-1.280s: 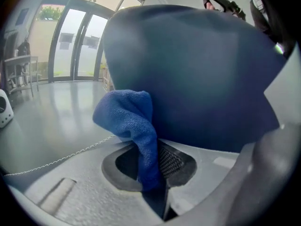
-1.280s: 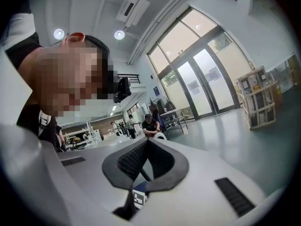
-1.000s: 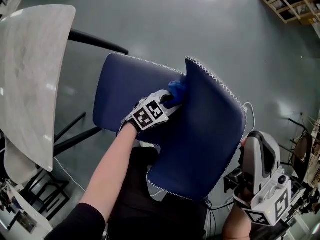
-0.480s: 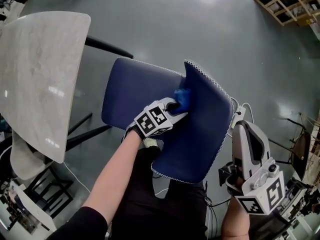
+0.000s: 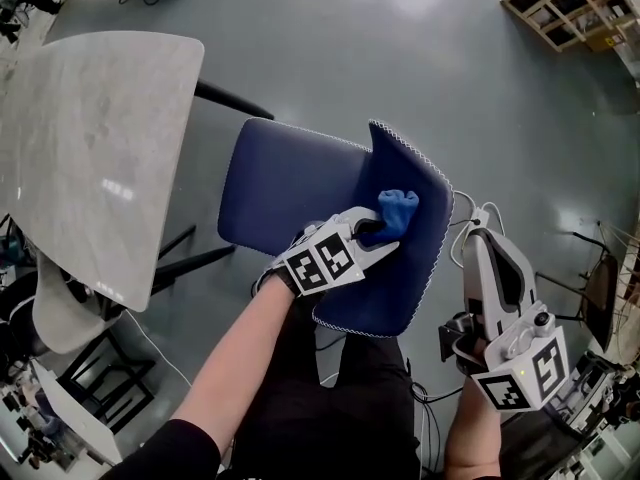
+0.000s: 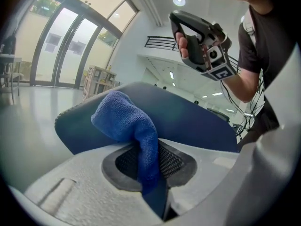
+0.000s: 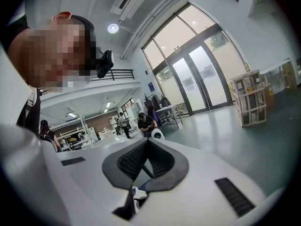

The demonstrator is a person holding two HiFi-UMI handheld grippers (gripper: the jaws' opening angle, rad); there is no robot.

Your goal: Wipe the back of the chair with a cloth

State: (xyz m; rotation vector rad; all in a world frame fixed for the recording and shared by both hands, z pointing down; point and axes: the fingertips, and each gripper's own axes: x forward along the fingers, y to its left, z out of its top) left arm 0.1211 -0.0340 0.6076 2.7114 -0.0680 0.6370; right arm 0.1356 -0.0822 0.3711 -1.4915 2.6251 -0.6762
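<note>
The chair [image 5: 285, 183] stands on the floor beside a pale surface [image 5: 90, 158], its dark blue back [image 5: 415, 263] turned towards the person. The wipe is judged to be under way: part of the back has been passed over, though how much cannot be told, and the stretch nearer the person appears still to be done. The right hand-held gripper [image 5: 482, 243] is held just beside the back, its jaws closed on nothing. The left hand-held gripper [image 5: 378, 238] is clenched on the blue cloth [image 5: 397, 211], which is pressed against the back near its upper edge. Compared with a second ago, the cloth has been carried from the back's inner edge, by the seat, further across its face.
</note>
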